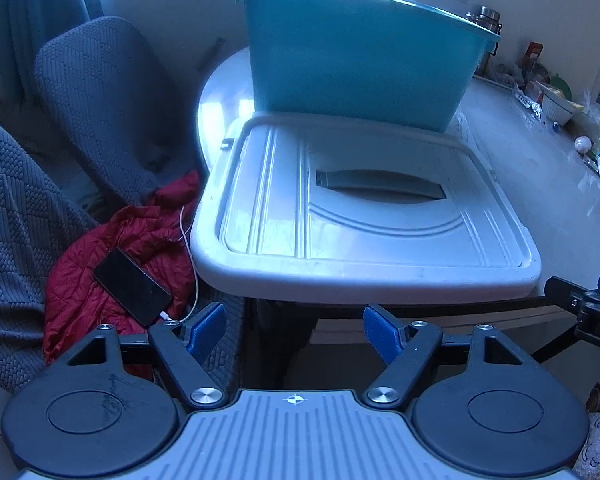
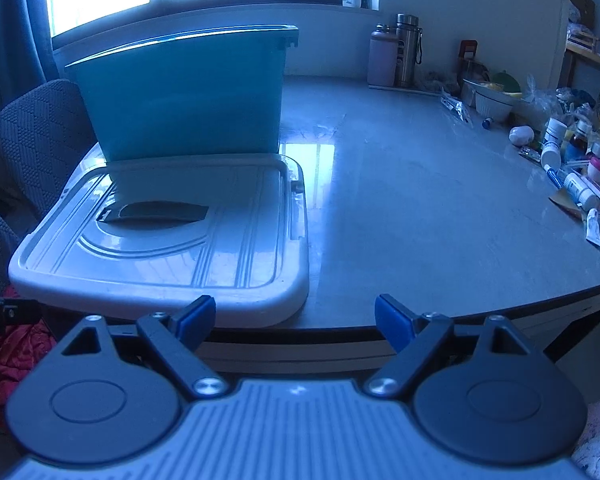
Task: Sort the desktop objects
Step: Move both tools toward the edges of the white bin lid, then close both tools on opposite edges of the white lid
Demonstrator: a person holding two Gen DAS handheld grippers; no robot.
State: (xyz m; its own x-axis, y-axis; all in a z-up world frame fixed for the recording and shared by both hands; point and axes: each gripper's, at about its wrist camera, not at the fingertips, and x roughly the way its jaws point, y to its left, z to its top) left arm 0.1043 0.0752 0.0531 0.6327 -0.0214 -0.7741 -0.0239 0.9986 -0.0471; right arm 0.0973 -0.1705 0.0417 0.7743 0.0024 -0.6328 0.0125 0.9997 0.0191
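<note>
Your left gripper (image 1: pixel 295 330) is spread wide with nothing between its 2 blue pads (image 1: pixel 207 328), and it hangs off the near edge of the table (image 1: pixel 512 184), short of the tabletop. Straight ahead at 12 o'clock, just past the pads, is the grey lid (image 1: pixel 364 216), lying flat and jutting over the table edge toward you. Touching the lid's far side, also at 12 o'clock, stands the teal bin (image 1: pixel 356 60), upright. At 9 o'clock, below table level, a black phone (image 1: pixel 131 287) with a white cable (image 1: pixel 188 240) plugged in rests on a red jacket (image 1: pixel 112 248) on a grey chair (image 1: pixel 100 100). At 3 o'clock the tip of your other tool shows at the frame edge.

Your right gripper (image 2: pixel 295 322) is likewise released, pads (image 2: pixel 394 326) far apart and empty, and it too sits just off the near table edge. From it the lid (image 2: pixel 172 240) lies at 11 o'clock, close, with the bin (image 2: pixel 180 96) behind it. The small desktop objects (image 2: pixel 568 160) are well apart from both tools: from the right gripper they sit at 2 o'clock along the far right rim of the table (image 2: pixel 420 208), a scatter of white bottles, tubes and jars. Beyond them is a white ribbed bowl (image 2: pixel 492 106), and at 1 o'clock, at the back of the table, 2 flasks (image 2: pixel 396 54) stand side by side.

Some labels carry print, but it is too small and blurred to read; a tube at the right edge seems to bear characters I cannot make out.
</note>
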